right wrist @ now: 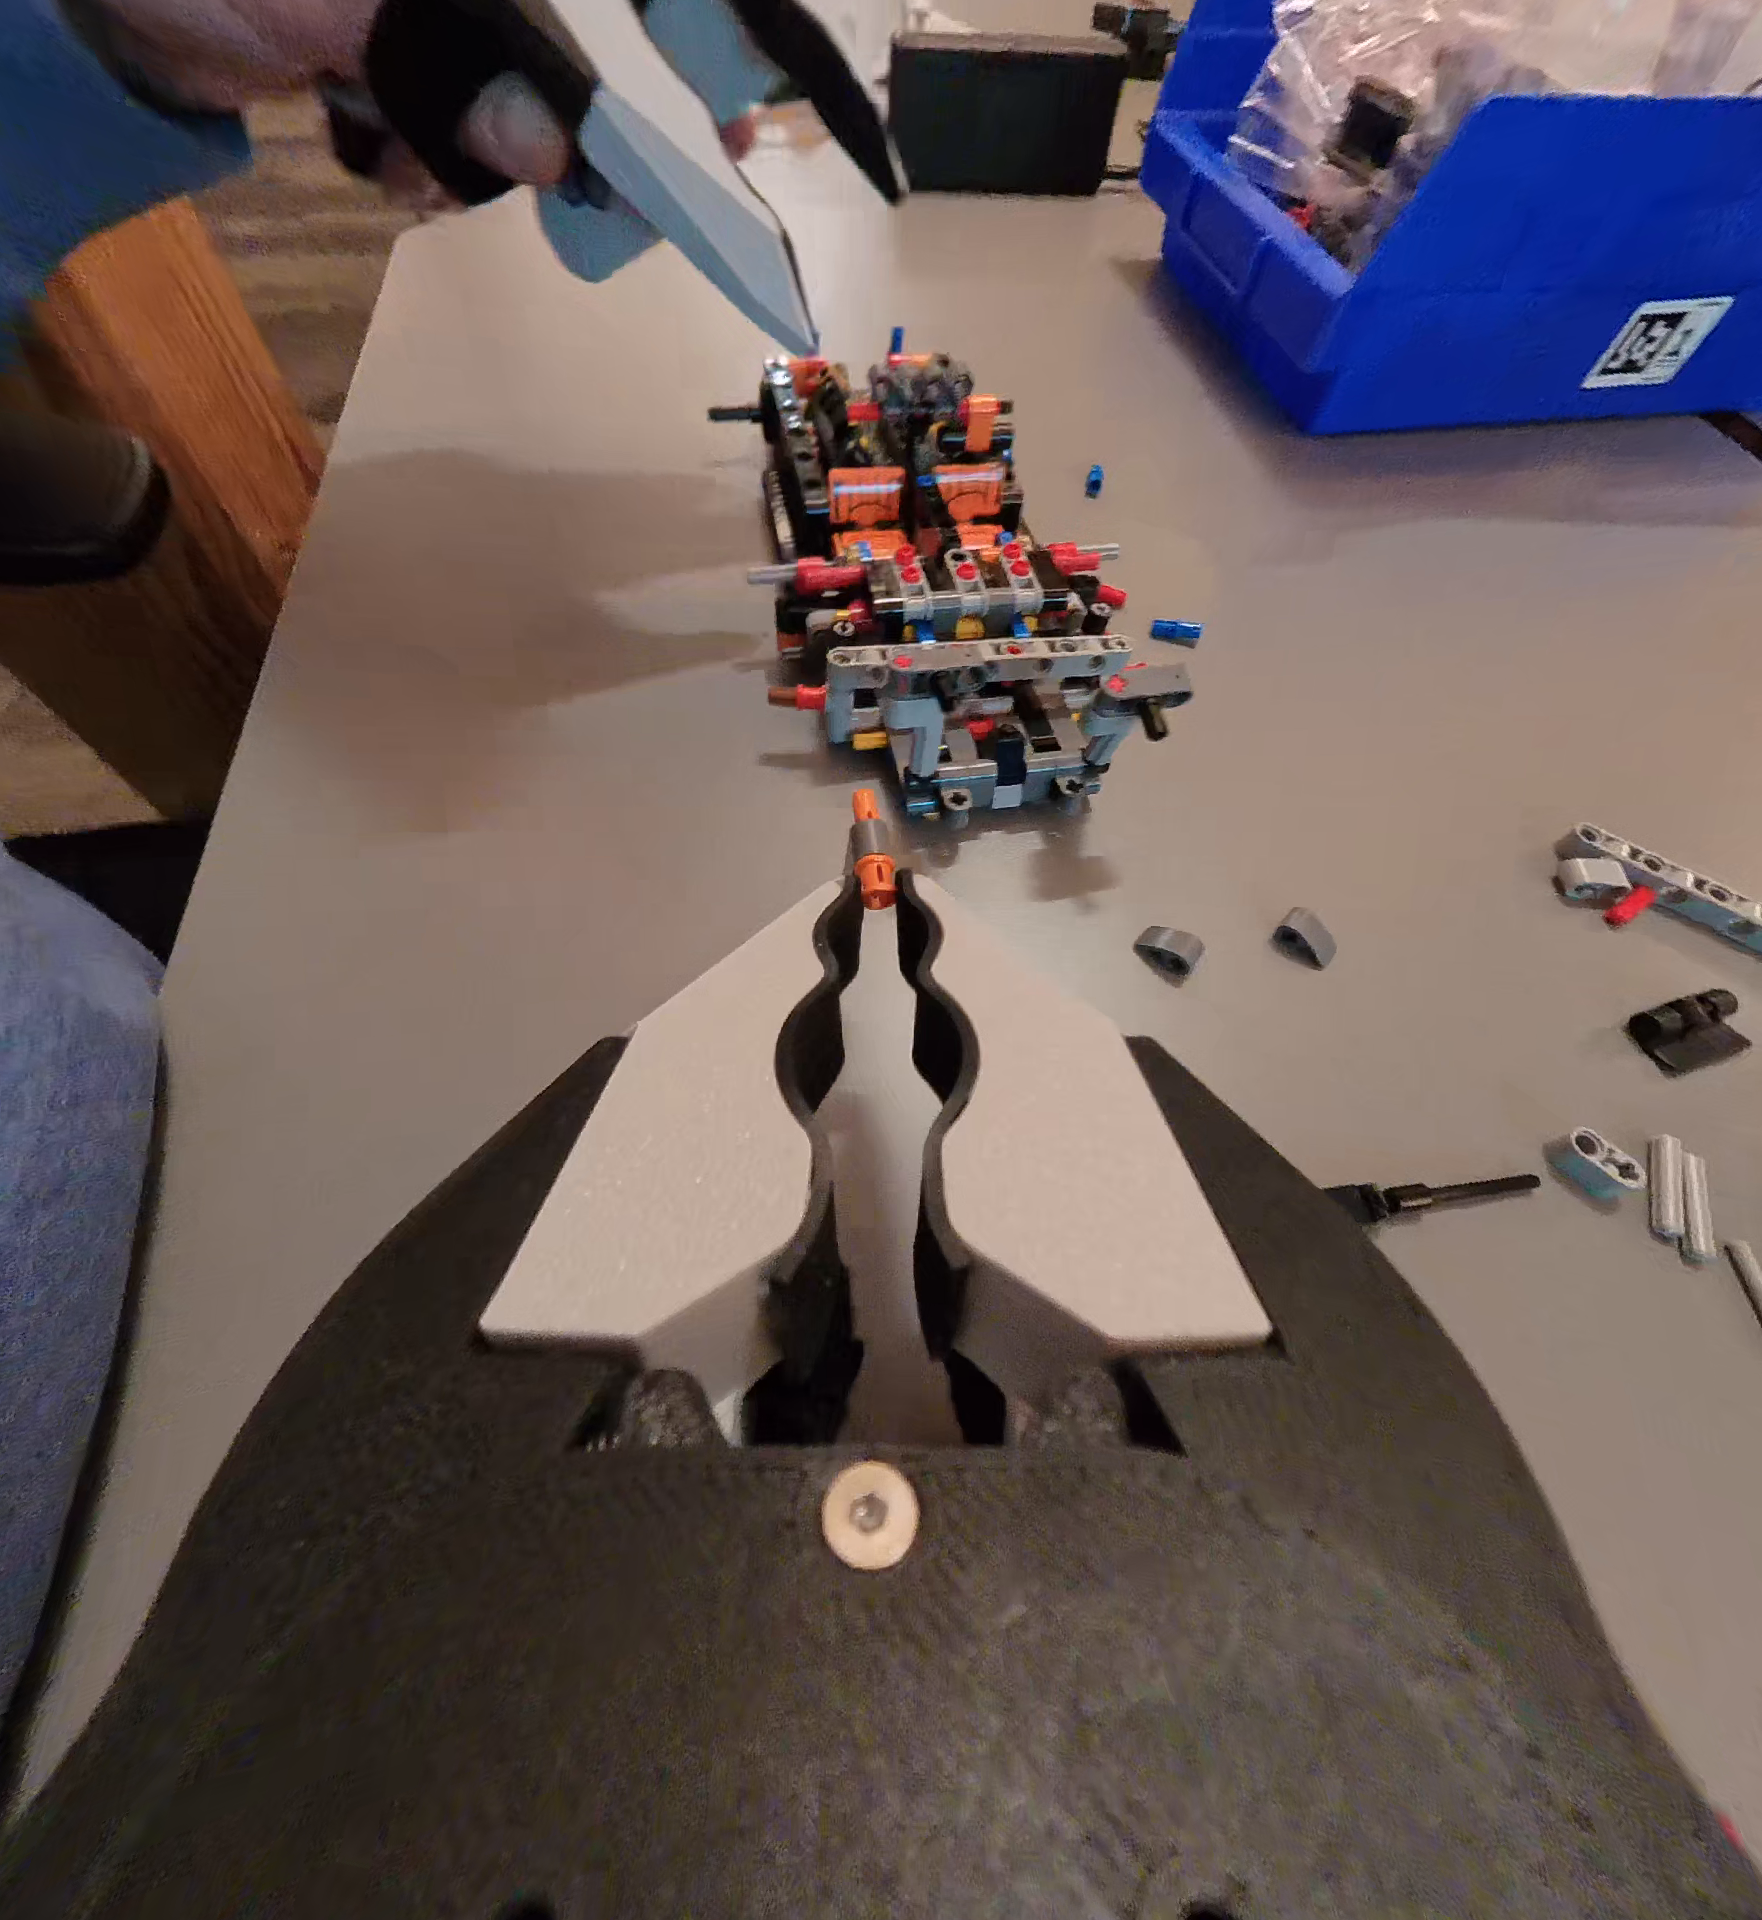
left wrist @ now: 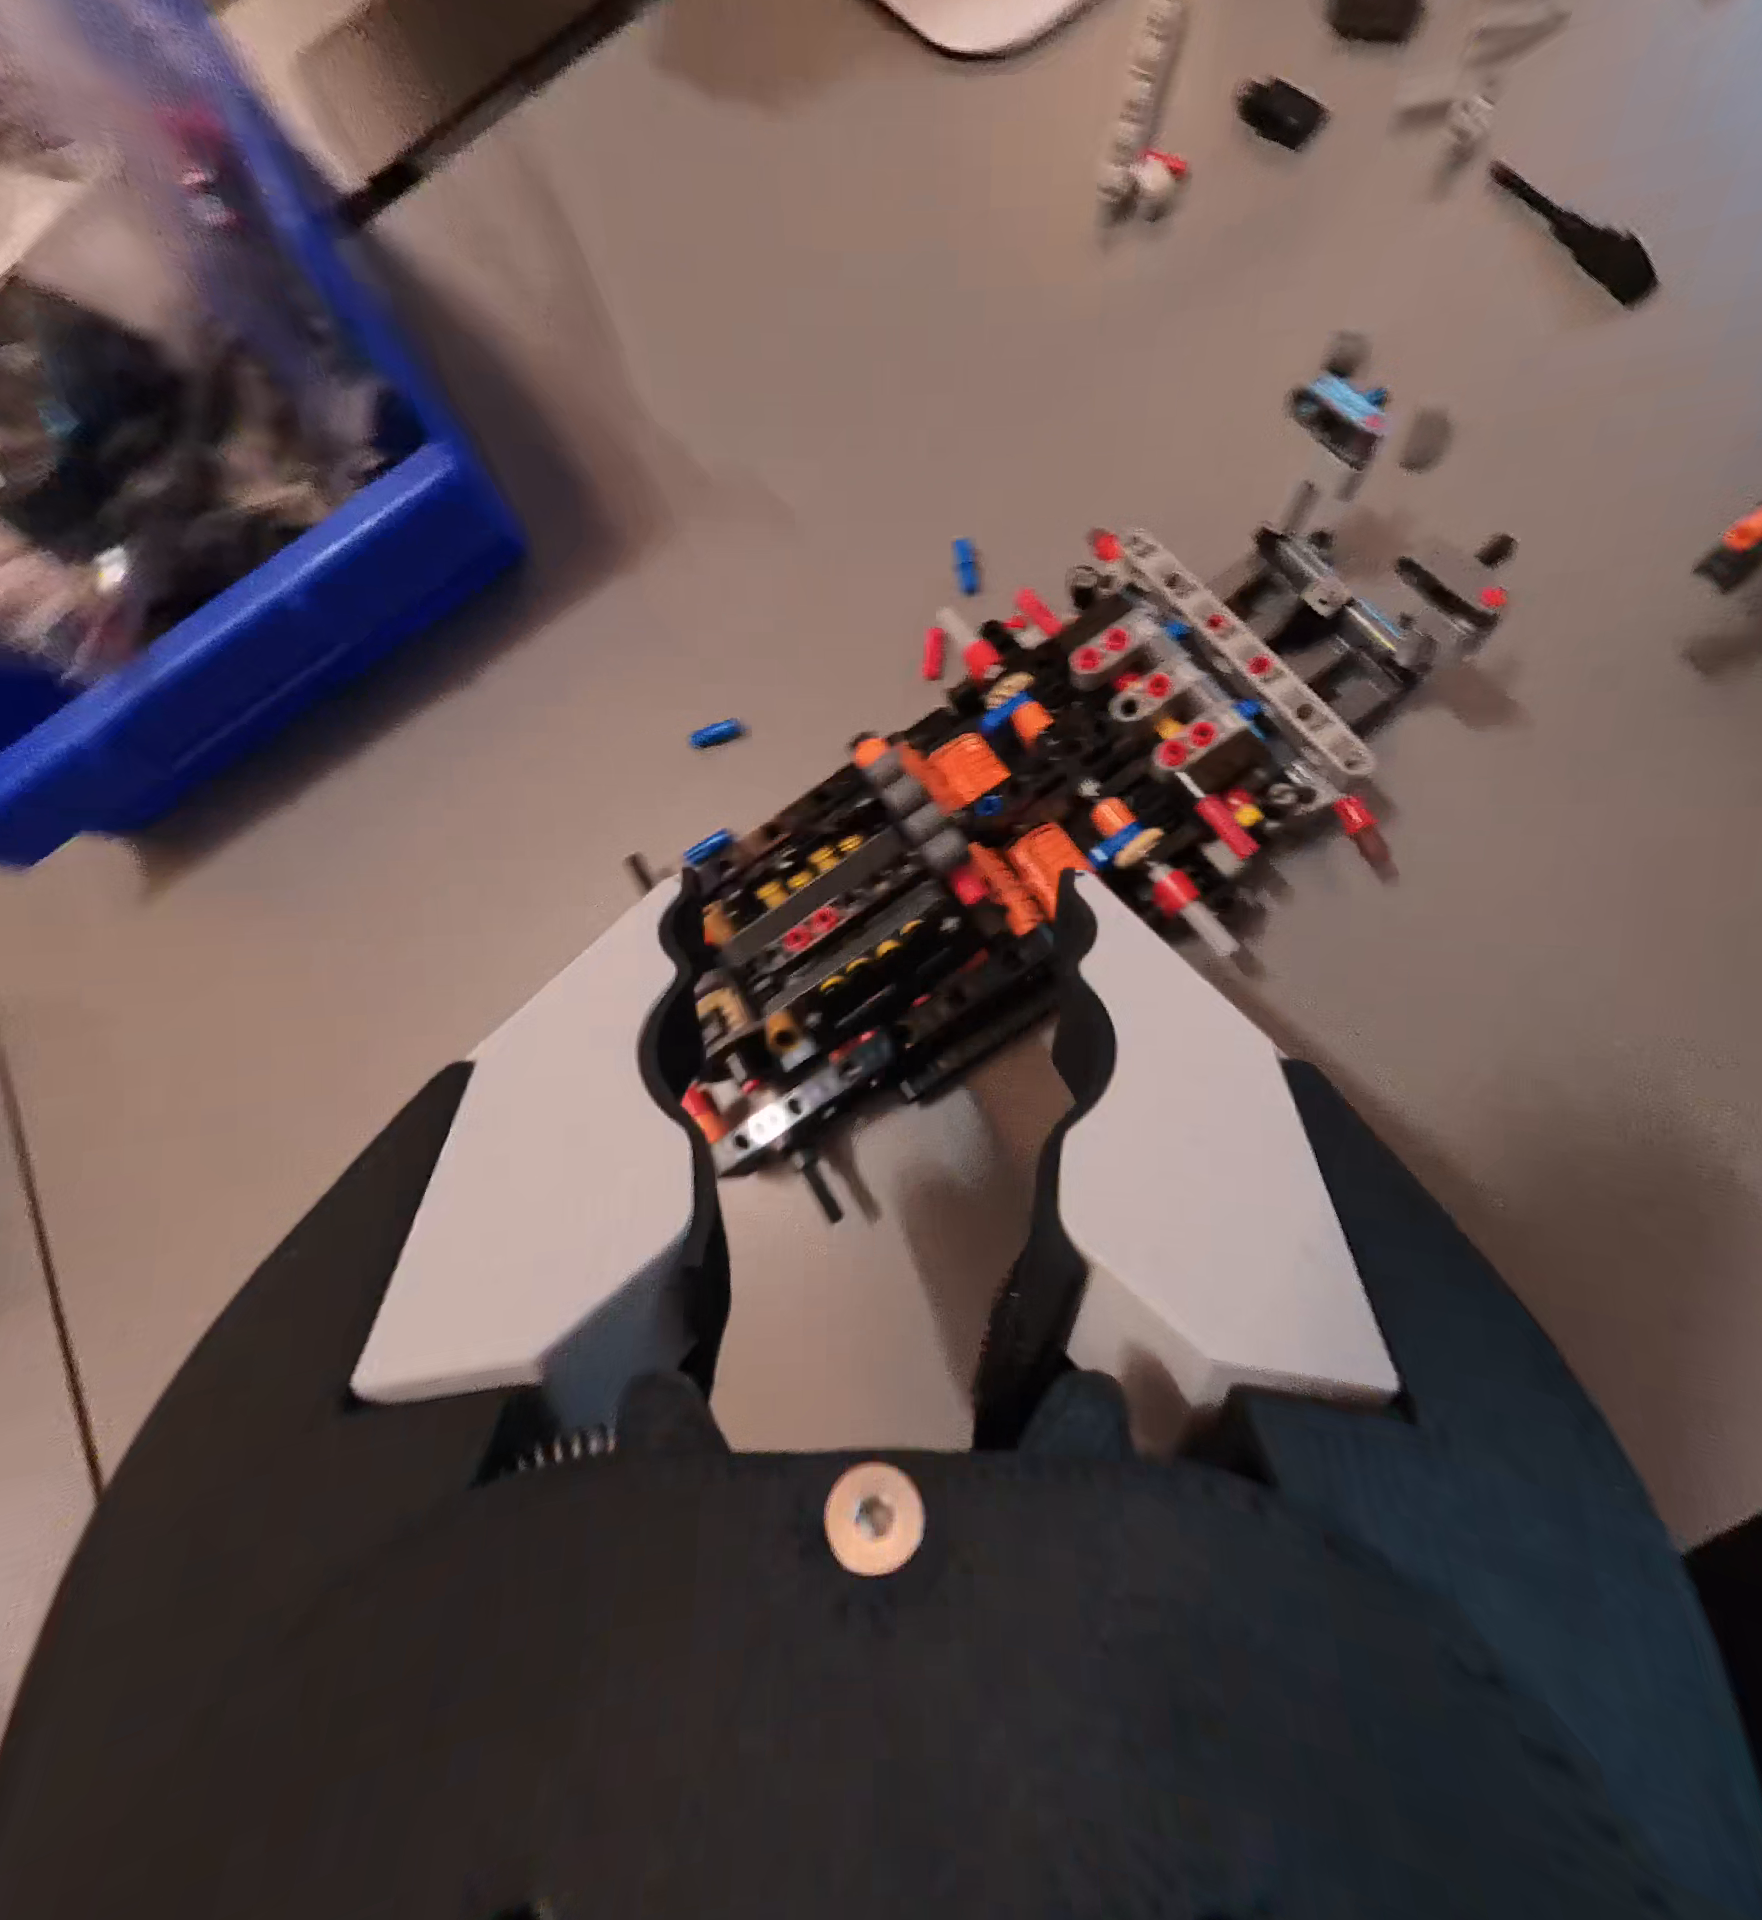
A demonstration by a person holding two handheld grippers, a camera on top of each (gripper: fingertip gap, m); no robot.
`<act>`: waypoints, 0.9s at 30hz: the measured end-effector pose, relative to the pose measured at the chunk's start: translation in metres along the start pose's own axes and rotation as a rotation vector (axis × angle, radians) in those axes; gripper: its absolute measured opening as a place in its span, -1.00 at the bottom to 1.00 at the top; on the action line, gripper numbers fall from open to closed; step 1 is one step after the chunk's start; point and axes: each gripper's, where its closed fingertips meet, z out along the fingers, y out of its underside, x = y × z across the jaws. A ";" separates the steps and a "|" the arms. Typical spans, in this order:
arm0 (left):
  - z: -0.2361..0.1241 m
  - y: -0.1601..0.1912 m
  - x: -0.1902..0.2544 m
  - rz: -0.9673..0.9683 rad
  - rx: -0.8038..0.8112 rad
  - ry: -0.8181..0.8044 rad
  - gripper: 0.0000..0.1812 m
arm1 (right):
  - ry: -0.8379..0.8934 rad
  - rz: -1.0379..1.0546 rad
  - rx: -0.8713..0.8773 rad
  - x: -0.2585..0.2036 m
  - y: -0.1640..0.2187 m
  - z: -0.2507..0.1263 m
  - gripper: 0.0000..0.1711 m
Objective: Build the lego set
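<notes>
Left wrist view first. What do you see?

— Wide-open fingers on the left gripper [left wrist: 872,904], one on each side of the near end of the lego car frame [left wrist: 1053,800]. I cannot tell if they touch it. It is a bit blurry.

— Where is the frame?

— It lies on the grey table [left wrist: 856,416], in the middle of the picture. A blue bin [left wrist: 264,634] full of bags sits at the upper left. Little blue pins [left wrist: 718,734] lie near the frame.

— And the right wrist view?

— The right gripper [right wrist: 875,883] is closed tight on a small orange and grey pin [right wrist: 871,850]. The pin sticks out past the tips, just in front of the frame's near end, at the picture's centre.

— Anything else?

— Loose grey pieces [right wrist: 1168,951] lie at the right. The blue bin is at the upper right here.
</notes>
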 end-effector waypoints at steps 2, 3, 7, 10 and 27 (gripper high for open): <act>-0.013 0.005 -0.013 -0.091 0.032 -0.051 -0.29 | 0.020 0.052 0.013 0.009 -0.002 -0.001 -0.95; -0.018 0.009 -0.019 -0.139 0.035 -0.071 -0.28 | 0.031 0.074 0.015 0.014 -0.003 -0.001 -0.95; -0.020 0.037 -0.030 -0.293 0.001 -0.092 -0.21 | 0.082 0.125 0.042 0.036 -0.019 -0.004 -0.95; -0.018 0.051 -0.032 -0.339 -0.020 -0.111 -0.21 | 0.122 0.119 0.035 0.049 -0.032 0.000 -0.96; 0.015 0.055 -0.023 -0.461 0.010 0.000 -0.31 | 0.129 0.123 -0.068 0.084 -0.048 0.065 -0.95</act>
